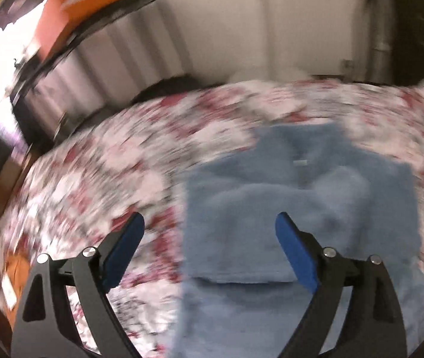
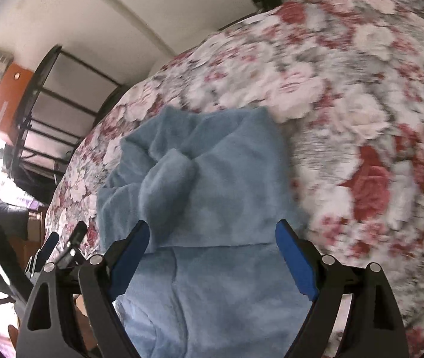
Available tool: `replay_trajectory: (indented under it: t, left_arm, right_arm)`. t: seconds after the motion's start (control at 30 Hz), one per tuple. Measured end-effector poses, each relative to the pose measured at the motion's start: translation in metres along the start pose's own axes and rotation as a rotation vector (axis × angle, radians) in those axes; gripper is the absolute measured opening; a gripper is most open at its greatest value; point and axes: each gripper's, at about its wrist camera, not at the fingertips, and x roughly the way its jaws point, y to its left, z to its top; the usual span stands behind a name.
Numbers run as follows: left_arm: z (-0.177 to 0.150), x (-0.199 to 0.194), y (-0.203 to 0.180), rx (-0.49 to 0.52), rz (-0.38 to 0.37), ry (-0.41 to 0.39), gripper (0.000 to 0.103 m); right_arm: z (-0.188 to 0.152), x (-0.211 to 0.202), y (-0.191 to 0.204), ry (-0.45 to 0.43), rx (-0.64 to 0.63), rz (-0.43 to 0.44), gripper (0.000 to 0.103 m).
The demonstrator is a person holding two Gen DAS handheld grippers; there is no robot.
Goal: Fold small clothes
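A light blue fleece garment [image 1: 295, 214] lies partly folded on a bed with a floral cover [image 1: 98, 173]. The left wrist view is blurred. My left gripper [image 1: 209, 226] hangs open over the garment's left edge, nothing between its blue pads [image 1: 295, 247]. In the right wrist view the same garment [image 2: 212, 197] shows a bunched fold near its middle and a straight folded edge across the front. My right gripper [image 2: 212, 235] is open above that edge, its pads [image 2: 294, 256] apart with only cloth lying below them. The left gripper [image 2: 60, 247] shows at the lower left of this view.
The floral bed cover [image 2: 346, 95] spreads to the right and back. A black metal rack [image 2: 48, 113] and an orange box [image 2: 6, 98] stand beyond the bed's left side. A pale wall [image 1: 256, 29] rises behind the bed.
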Motion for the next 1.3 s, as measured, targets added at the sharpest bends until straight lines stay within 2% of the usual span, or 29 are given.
replay_trajectory:
  t: [0.1,0.2,0.33,0.47,0.53,0.57,0.6,0.63,0.67,0.73,0.8,0.83,0.93,1.0,1.1,1.17,1.2,1.23,1.27,1.3]
  left_arm:
    - [-0.005,0.025,0.038,-0.084,0.067,0.065,0.087]
    - [-0.011,0.047,0.054,-0.12,0.063,0.155,0.087]
    - [-0.015,0.062,0.04,-0.05,0.101,0.185,0.087]
    - [-0.017,0.077,0.02,0.025,0.127,0.213,0.087]
    - [-0.018,0.081,0.017,0.039,0.13,0.223,0.087]
    - [-0.02,0.083,0.015,0.049,0.14,0.227,0.088]
    - [-0.022,0.086,0.014,0.059,0.154,0.236,0.09]
    - [-0.023,0.089,0.013,0.065,0.162,0.245,0.092]
    - [-0.025,0.094,0.012,0.072,0.166,0.263,0.092]
    - [-0.028,0.099,0.012,0.065,0.146,0.29,0.092]
    - [-0.031,0.101,0.008,0.067,0.124,0.31,0.092]
    - [-0.031,0.1,0.005,0.08,0.129,0.308,0.092]
    - [-0.031,0.093,-0.005,0.136,0.153,0.272,0.092]
    - [-0.028,0.086,-0.006,0.137,0.151,0.244,0.092]
    - [-0.022,0.083,0.001,0.097,0.15,0.215,0.093]
    - [-0.02,0.088,0.008,0.067,0.149,0.228,0.094]
    - [-0.022,0.094,0.01,0.058,0.144,0.253,0.094]
    - [-0.024,0.102,0.01,0.06,0.137,0.288,0.094]
    - [-0.027,0.107,0.009,0.065,0.136,0.313,0.094]
    - [-0.03,0.111,0.008,0.067,0.14,0.326,0.094]
  right_arm:
    - [0.005,0.022,0.009,0.014,0.001,0.044,0.084]
    - [0.013,0.04,0.022,-0.014,-0.018,0.034,0.084]
    - [0.01,0.062,0.058,-0.004,-0.143,0.031,0.084]
    - [-0.005,0.093,0.09,0.014,-0.35,-0.081,0.084]
    - [-0.007,0.106,0.089,0.015,-0.393,-0.149,0.084]
    - [-0.005,0.11,0.083,0.01,-0.388,-0.18,0.077]
    - [-0.001,0.109,0.073,0.002,-0.361,-0.207,0.054]
    - [0.004,0.105,0.063,-0.002,-0.315,-0.21,0.04]
    - [0.011,0.097,0.049,-0.006,-0.234,-0.187,0.035]
    - [0.018,0.079,0.02,-0.002,-0.085,-0.16,0.037]
    - [0.016,0.067,-0.01,0.002,0.017,-0.205,0.047]
    - [0.015,0.065,-0.021,0.015,0.053,-0.21,0.049]
    - [0.017,0.058,-0.042,0.015,0.179,-0.097,0.052]
    - [0.023,0.055,-0.04,-0.006,0.173,-0.077,0.061]
    - [0.031,0.064,-0.036,-0.023,0.161,-0.098,0.063]
    - [0.032,0.075,-0.041,-0.014,0.163,-0.112,0.063]
    - [0.032,0.077,-0.042,-0.016,0.162,-0.11,0.057]
    - [0.031,0.075,-0.041,-0.033,0.155,-0.103,0.047]
    - [0.031,0.071,-0.038,-0.045,0.146,-0.073,0.017]
    - [0.032,0.064,-0.035,-0.058,0.14,-0.044,0.01]
